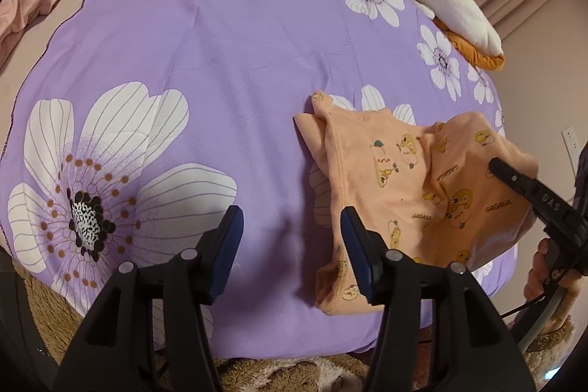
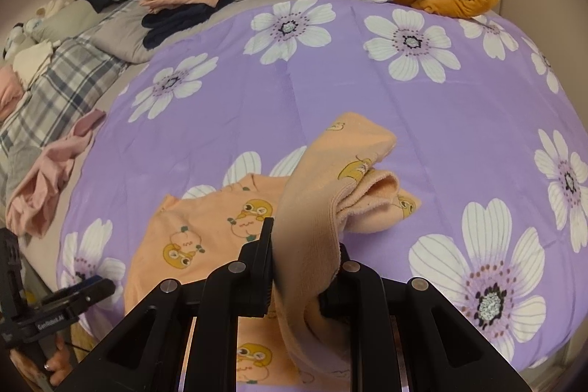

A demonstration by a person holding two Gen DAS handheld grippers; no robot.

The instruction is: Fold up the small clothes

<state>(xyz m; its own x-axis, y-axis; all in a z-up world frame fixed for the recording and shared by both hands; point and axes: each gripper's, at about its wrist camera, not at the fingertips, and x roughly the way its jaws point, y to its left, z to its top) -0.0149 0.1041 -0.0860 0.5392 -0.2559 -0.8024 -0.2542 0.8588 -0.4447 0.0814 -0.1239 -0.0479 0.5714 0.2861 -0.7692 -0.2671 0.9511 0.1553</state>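
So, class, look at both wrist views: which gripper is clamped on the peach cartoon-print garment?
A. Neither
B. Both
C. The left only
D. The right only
D. In the right wrist view the right gripper is pinched on a fold of the peach garment, while the left gripper stands open with nothing between its pads.
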